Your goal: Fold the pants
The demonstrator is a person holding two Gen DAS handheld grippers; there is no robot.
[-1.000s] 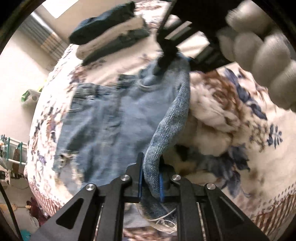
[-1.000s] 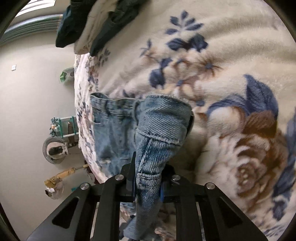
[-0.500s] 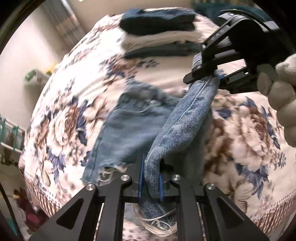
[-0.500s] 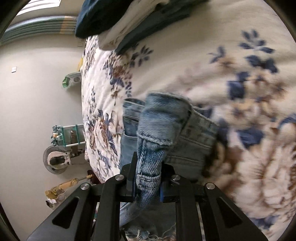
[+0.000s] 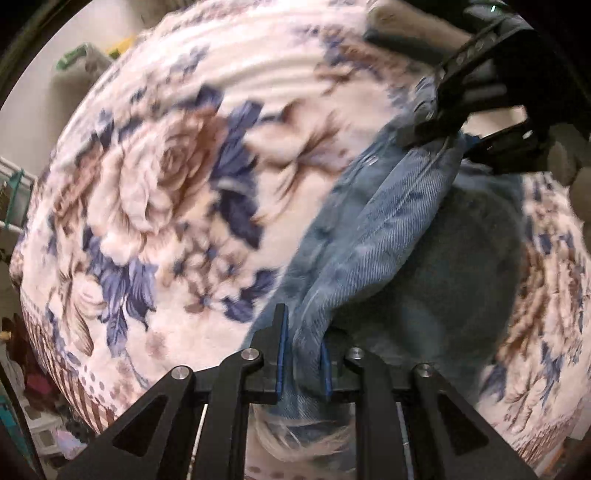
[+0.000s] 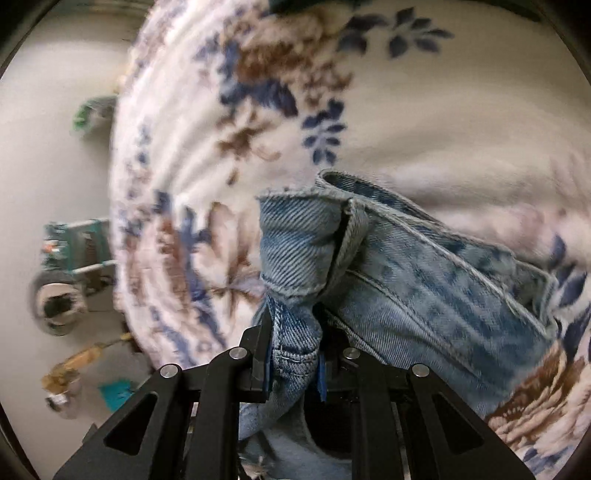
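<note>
Light blue denim pants [image 5: 373, 243] lie partly on a floral blanket [image 5: 155, 192] and hang stretched between both grippers. My left gripper [image 5: 301, 354] is shut on the frayed leg end of the pants. My right gripper [image 6: 293, 354] is shut on the waistband end [image 6: 406, 280], which folds over to the right. In the left wrist view the right gripper [image 5: 454, 118] shows at the upper right, clamped on the denim, with a gloved hand [image 5: 569, 177] behind it.
The blanket [image 6: 424, 122] covers a bed. Beyond its left edge are the floor, a teal rack [image 6: 70, 240], a round device [image 6: 55, 302] and a green item [image 5: 74, 59]. A dark cloth edge [image 6: 295, 3] shows at the top.
Both grippers carried the held pants edge to the left across the bed, over the rest of the pants. The stack of folded clothes has left both views. Both grips are unchanged.
</note>
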